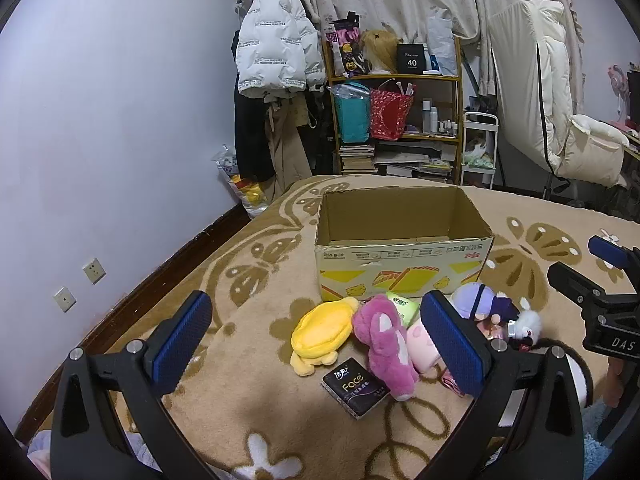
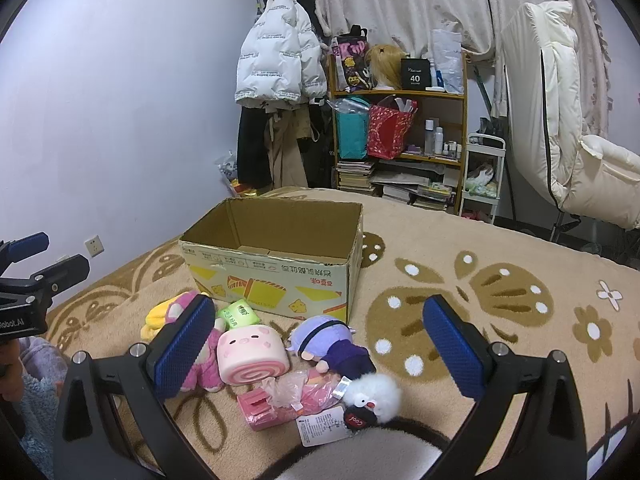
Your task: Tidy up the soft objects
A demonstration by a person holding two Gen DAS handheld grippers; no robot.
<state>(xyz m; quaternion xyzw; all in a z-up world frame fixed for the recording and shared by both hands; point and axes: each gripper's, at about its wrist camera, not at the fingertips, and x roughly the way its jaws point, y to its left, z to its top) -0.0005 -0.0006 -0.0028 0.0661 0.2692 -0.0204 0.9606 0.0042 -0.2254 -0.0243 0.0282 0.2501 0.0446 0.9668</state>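
An open, empty cardboard box [image 1: 404,256] stands on the tan blanket; it also shows in the right wrist view [image 2: 276,276]. In front of it lie a yellow plush [image 1: 320,334], a pink bear plush [image 1: 386,344], a green tissue pack [image 2: 237,314], a pink roll plush [image 2: 252,356], a purple doll [image 2: 340,348], a white fluffy toy [image 2: 374,396], a pink wrapped item [image 2: 280,398] and a black tissue pack [image 1: 354,388]. My left gripper [image 1: 320,344] is open above the yellow plush and bear. My right gripper [image 2: 320,350] is open above the roll plush and doll.
A wooden shelf [image 1: 394,120] with bags and books stands beyond the bed, next to hanging coats [image 1: 272,56]. A white folded chair [image 1: 560,128] is at the right. The wall with sockets [image 1: 94,270] runs along the left. The blanket [image 2: 500,280] stretches to the right.
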